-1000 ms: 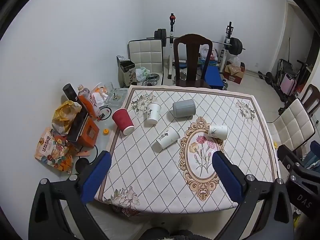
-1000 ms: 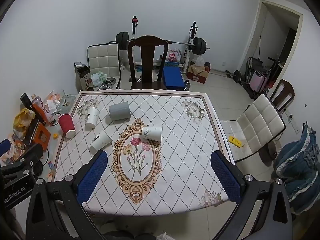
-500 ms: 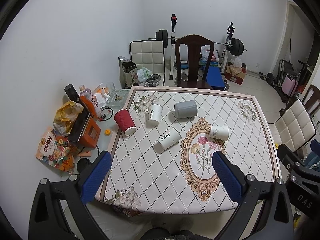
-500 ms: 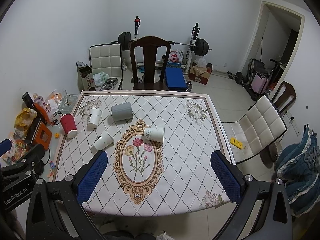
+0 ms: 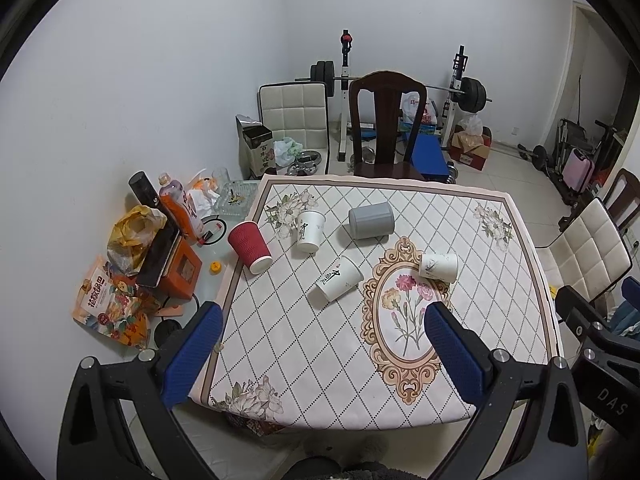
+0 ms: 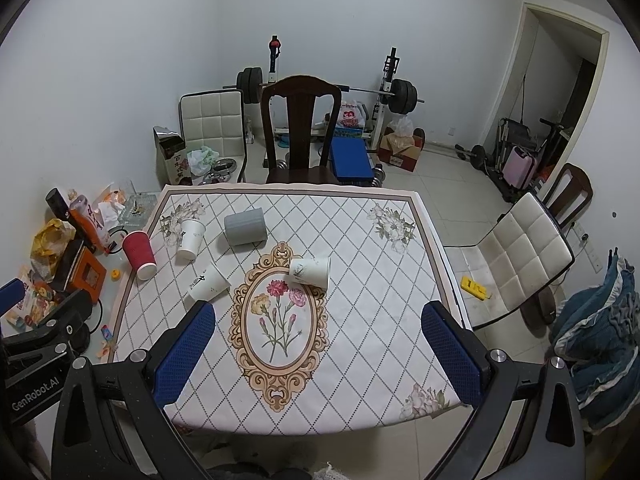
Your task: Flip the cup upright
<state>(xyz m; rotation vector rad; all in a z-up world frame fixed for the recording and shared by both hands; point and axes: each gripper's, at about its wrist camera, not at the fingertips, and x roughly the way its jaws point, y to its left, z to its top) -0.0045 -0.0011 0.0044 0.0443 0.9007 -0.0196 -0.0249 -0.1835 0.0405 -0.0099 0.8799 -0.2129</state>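
Several cups lie on their sides on the patterned table (image 5: 400, 400): a red ribbed cup (image 5: 250, 247) at the left edge, a white cup (image 5: 309, 230), a grey cup (image 5: 371, 220), a white cup with black lettering (image 5: 339, 278) and a white cup with a bird print (image 5: 439, 267). They also show in the right wrist view: the red cup (image 6: 139, 254), the grey cup (image 6: 245, 226), the lettered cup (image 6: 208, 283), the bird-print cup (image 6: 310, 271). My left gripper (image 5: 324, 354) and right gripper (image 6: 318, 352) are open and empty, high above the table's near edge.
A dark wooden chair (image 5: 385, 128) stands at the table's far side. A white padded chair (image 6: 516, 256) is to the right. Bottles, bags and an orange box (image 5: 178, 276) clutter a low surface on the left. Weight equipment (image 5: 460, 92) is by the back wall.
Both views have shifted slightly; the table and cups sit a little lower in frame. No cup has moved. Both grippers stay open.
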